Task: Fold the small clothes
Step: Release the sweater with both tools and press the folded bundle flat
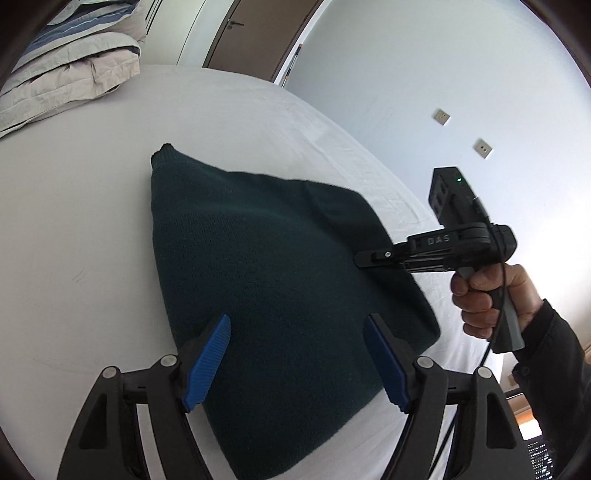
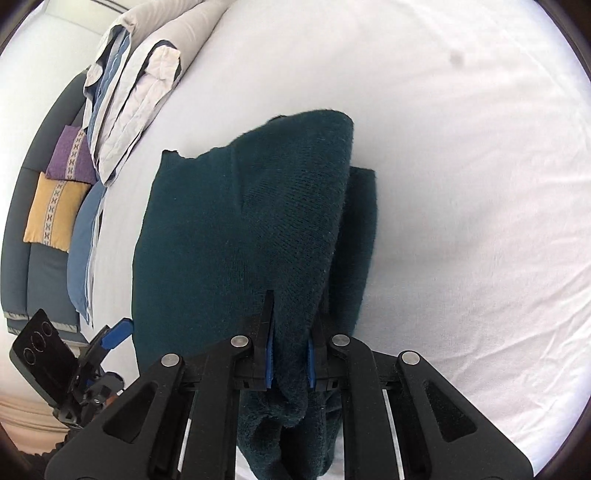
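Observation:
A dark green knit sweater [image 1: 266, 280] lies partly folded on the white bed sheet [image 1: 92, 236]. My left gripper [image 1: 295, 354] is open, its blue pads [image 1: 207, 365] spread just above the sweater's near part, holding nothing. My right gripper [image 2: 290, 354] is shut on a bunched fold of the sweater [image 2: 258, 206] and lifts that edge, which drapes over the flat layer below. In the left wrist view the right gripper [image 1: 364, 258] reaches in from the right, its tips on the sweater's right edge.
A folded grey and blue duvet [image 1: 70, 70] lies at the far left of the bed. Purple and yellow cushions [image 2: 59, 199] sit on a dark sofa beside the bed. A white wall with sockets [image 1: 482, 147] and a brown door [image 1: 255, 33] stand beyond.

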Motion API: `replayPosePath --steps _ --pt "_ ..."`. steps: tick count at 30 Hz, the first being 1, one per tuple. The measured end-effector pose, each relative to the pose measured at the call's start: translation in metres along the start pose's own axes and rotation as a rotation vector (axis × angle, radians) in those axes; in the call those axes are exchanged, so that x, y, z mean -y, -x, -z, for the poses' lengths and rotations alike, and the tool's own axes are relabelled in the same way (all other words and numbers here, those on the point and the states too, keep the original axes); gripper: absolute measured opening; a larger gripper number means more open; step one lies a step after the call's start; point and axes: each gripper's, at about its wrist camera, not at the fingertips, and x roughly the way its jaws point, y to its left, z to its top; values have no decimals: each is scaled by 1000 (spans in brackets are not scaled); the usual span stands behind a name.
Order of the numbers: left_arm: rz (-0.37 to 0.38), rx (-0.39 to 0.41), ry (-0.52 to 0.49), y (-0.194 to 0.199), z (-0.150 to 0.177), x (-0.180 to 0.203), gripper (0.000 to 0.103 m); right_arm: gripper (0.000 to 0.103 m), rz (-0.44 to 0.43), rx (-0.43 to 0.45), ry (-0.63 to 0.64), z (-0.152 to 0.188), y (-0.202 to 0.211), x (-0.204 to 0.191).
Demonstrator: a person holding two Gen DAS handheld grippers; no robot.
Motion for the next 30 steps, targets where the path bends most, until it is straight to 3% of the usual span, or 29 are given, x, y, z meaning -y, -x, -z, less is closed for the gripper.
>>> replayPosePath --steps 5,8,11,14,19,21,23,26,30 --pt "-53 -13 -50 -7 9 7 76 17 -24 25 7 8 17 0" --pt "-63 -17 -26 -7 9 6 76 18 -25 59 -3 13 33 -6" --pt "-80 -19 -44 -6 11 9 77 28 -56 61 2 36 45 -16" --pt "-109 -25 -87 -7 15 15 77 29 -35 28 1 67 40 -16" --pt "-106 -35 -86 -6 14 14 77 29 -64 72 -44 113 63 23" --pt "-118 -42 -98 -7 14 16 77 26 -29 87 -38 128 64 31" --pt "-133 -43 -117 -9 15 19 78 25 -15 94 -73 143 66 63" --pt "-145 -44 -147 -11 17 22 79 24 -121 134 -177 166 68 100" --pt "-144 -48 -158 -9 16 23 79 25 -106 179 -190 191 81 101"
